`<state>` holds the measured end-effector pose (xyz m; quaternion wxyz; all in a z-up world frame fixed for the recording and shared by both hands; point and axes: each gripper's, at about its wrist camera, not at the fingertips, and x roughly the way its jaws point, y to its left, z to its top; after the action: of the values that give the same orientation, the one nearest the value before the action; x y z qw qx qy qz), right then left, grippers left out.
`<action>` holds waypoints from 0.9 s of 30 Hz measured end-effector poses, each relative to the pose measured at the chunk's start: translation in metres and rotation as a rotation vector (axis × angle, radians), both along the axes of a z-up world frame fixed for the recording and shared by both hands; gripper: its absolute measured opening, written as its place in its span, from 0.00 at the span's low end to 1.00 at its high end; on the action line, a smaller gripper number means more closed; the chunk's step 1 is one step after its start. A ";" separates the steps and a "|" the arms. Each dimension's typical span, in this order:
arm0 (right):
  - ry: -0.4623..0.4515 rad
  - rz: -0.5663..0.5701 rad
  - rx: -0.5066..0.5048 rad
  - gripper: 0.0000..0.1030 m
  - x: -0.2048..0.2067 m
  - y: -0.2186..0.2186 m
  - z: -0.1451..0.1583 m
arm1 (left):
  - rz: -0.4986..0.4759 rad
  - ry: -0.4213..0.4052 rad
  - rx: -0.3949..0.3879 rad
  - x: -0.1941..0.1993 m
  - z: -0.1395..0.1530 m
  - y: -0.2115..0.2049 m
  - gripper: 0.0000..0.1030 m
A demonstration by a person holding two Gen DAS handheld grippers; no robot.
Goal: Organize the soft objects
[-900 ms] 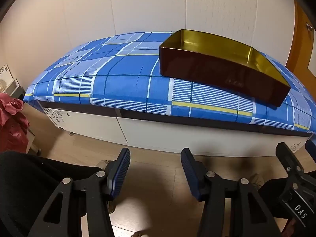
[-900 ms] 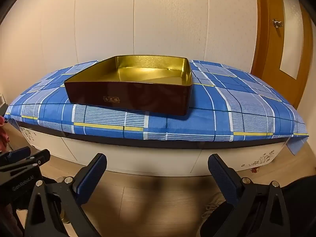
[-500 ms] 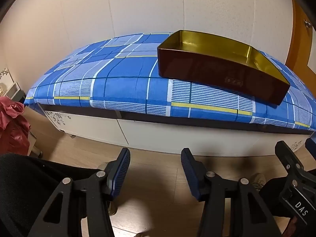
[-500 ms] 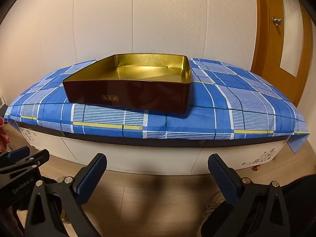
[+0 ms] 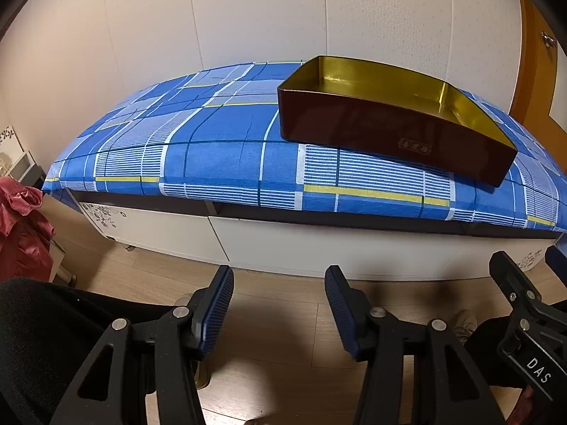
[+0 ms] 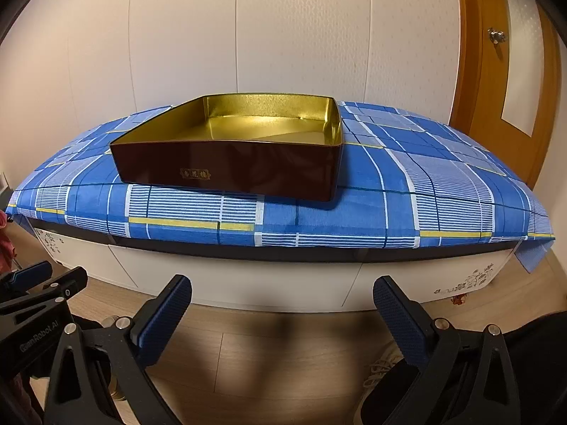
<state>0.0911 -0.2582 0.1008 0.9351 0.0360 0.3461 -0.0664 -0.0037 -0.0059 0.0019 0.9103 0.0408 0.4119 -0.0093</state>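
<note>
A dark red box (image 5: 382, 131) with a gold inside stands empty on a blue plaid cloth (image 5: 212, 148) over a low white cabinet. It also shows in the right wrist view (image 6: 226, 166), centred on the cloth (image 6: 407, 205). My left gripper (image 5: 279, 304) is open and empty, low over the wooden floor in front of the cabinet. My right gripper (image 6: 282, 313) is open wide and empty, also low before the cabinet. A crumpled red cloth (image 5: 17, 226) lies at the far left.
The white cabinet front (image 6: 269, 283) has drawers. An orange wooden door (image 6: 503, 71) stands at the right. A white panelled wall is behind. The person's dark clothing (image 5: 42, 326) fills the lower left. The right gripper's body (image 5: 524, 311) shows at the left view's right edge.
Both views have tilted up a little, so the box and cloth sit slightly lower in frame. Both grippers stay open and empty.
</note>
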 end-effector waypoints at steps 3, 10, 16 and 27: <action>0.000 0.000 -0.001 1.00 0.000 0.000 0.000 | -0.003 0.000 -0.001 0.000 -0.001 0.000 0.52; 0.001 -0.001 0.000 1.00 0.000 0.000 0.001 | -0.006 0.001 -0.007 -0.001 0.000 0.000 0.52; 0.002 -0.003 0.004 1.00 0.000 0.000 0.001 | -0.012 -0.001 -0.004 0.000 -0.001 -0.001 0.52; 0.002 -0.004 0.004 1.00 0.001 0.000 0.000 | -0.017 -0.002 -0.008 -0.001 0.000 -0.002 0.52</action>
<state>0.0917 -0.2584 0.1011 0.9347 0.0384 0.3469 -0.0675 -0.0051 -0.0075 0.0020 0.9107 0.0406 0.4107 -0.0185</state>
